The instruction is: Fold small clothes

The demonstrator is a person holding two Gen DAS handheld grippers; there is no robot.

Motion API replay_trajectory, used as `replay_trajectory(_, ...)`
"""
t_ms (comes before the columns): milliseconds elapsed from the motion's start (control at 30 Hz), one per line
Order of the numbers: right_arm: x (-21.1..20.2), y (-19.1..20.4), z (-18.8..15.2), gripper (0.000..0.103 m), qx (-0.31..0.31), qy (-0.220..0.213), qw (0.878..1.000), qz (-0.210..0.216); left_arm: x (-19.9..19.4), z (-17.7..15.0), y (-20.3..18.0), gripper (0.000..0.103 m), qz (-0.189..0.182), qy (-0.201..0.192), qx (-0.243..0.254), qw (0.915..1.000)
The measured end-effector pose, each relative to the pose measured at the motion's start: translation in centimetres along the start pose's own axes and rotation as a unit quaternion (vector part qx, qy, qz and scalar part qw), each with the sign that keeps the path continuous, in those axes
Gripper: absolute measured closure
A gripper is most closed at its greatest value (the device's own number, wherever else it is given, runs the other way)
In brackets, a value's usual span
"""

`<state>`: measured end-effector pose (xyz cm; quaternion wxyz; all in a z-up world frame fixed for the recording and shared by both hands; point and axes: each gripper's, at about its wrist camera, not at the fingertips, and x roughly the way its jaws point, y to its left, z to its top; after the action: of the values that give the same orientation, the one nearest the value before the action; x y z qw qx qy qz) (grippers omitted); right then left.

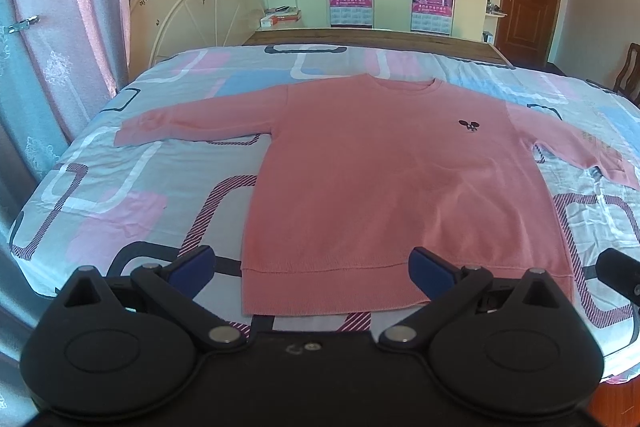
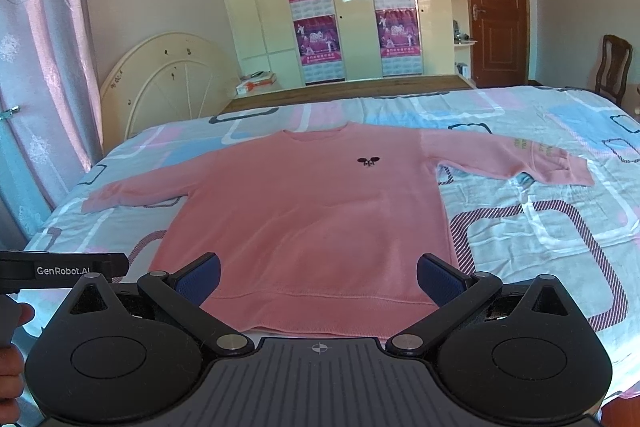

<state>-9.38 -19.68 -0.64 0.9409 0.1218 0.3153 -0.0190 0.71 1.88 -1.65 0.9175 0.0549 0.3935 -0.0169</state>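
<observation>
A pink long-sleeved sweater lies flat and face up on the bed, sleeves spread to both sides, a small dark logo on the chest; it also shows in the right wrist view. My left gripper is open and empty, held above the sweater's hem near its left corner. My right gripper is open and empty, above the hem near the right half. The left gripper's body shows at the left edge of the right wrist view.
The bed has a patterned sheet in pink, blue and white. A cream headboard stands at the far left, curtains on the left, wardrobes with posters behind, a wooden chair at the far right.
</observation>
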Motion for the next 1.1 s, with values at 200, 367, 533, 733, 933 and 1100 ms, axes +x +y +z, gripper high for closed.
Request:
replay_trajectory(200, 1.2, -0.2, 0.5, 0.0, 0.006, 0.0, 1.0, -0.008, 1.3, 0.8, -0.1, 0.001, -0.001, 0.004, 0.003, 1.0)
replay_trajectory(367, 2.6, -0.4, 1.1, 0.0, 0.012, 0.004, 1.0, -0.015, 2.7, 1.7, 0.1, 0.001, -0.002, 0.006, 0.005, 1.0)
replay_trajectory(533, 4.4, -0.4, 1.7, 0.0, 0.016, 0.009, 1.0, -0.019, 4.5, 2.8, 0.2, 0.001, -0.005, 0.011, 0.007, 0.9999)
replay_trajectory(733, 7.0, -0.2, 2.8, 0.0, 0.022, 0.014, 0.999, -0.031, 7.3, 4.5, 0.4, 0.001, -0.012, 0.019, 0.013, 0.9997)
replay_trajectory(933, 9.7, -0.3, 4.2, 0.0, 0.038, 0.011, 0.998, -0.046, 10.3, 6.7, 0.6, 0.001, -0.019, 0.021, 0.026, 0.9993)
replay_trajectory(1100, 12.3, -0.8, 5.5, 0.0, 0.058, 0.01, 0.996, -0.066, 13.4, 8.8, 0.7, 0.001, -0.037, 0.022, 0.044, 0.9981)
